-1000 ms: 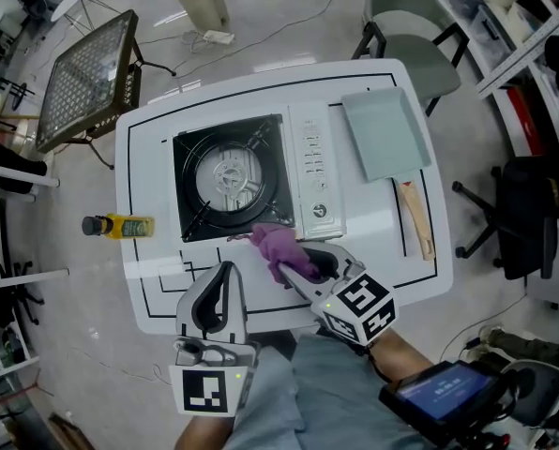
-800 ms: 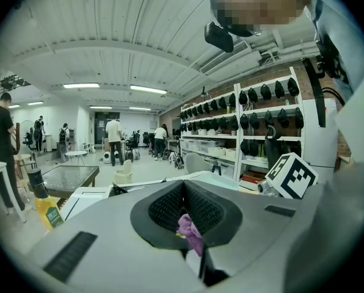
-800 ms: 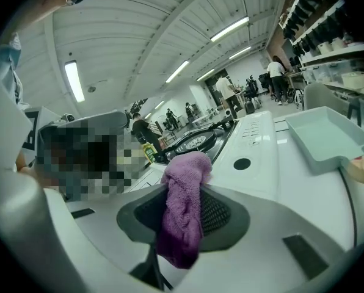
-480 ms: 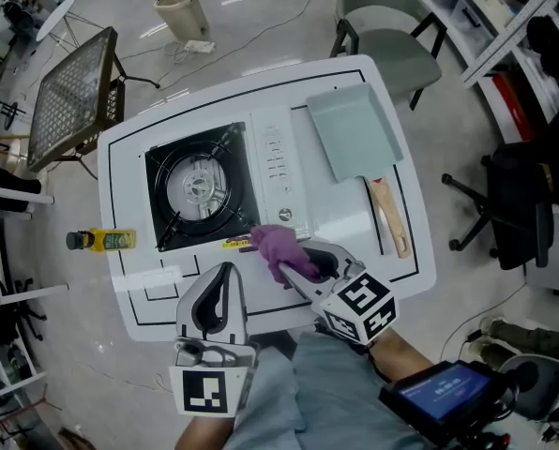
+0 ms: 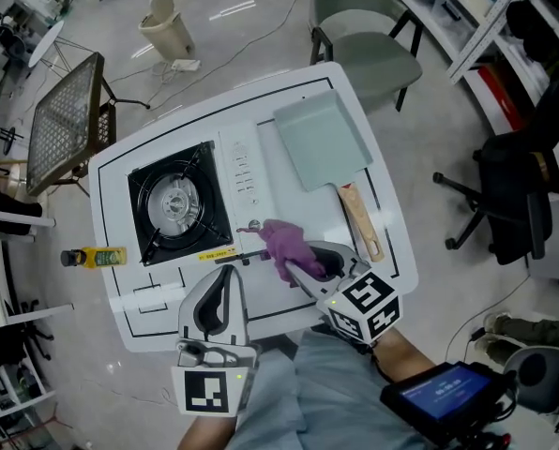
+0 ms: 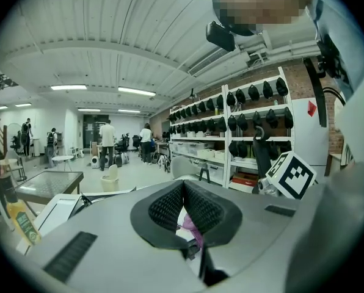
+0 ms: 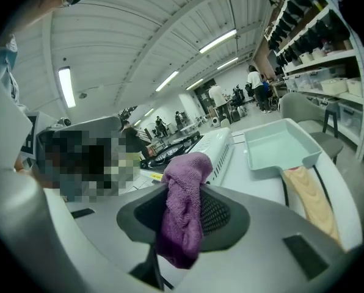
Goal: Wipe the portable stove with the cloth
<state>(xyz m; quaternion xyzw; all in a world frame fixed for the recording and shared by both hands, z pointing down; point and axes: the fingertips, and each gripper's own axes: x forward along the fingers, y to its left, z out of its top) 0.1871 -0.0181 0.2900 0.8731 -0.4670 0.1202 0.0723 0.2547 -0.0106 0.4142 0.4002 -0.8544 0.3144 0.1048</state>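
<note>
1. Left gripper: sits off the portable stove's near edge, over the white table, and points toward the stove at a slight downward tilt.
2. Left jaws: closed tip to tip with nothing gripped; only show a scrap of purple through the gap behind the tips.
3. Right gripper: sits off the stove's near right corner, angles in toward it, marker cube toward the person.
4. Right jaws: clamped on the cloth.
5. Cloth: purple terry, bunched into a thick twisted roll, sticks out beyond the jaw tips and hangs out behind them; lies just beside the stove's near right corner, close to the knob. Cannot tell whether it touches the stove.
6. Stove: white body, black burner well with a round steel burner on the left, control strip on the right.
7. Right of the stove: a pale green dustpan with a wooden handle.
</note>
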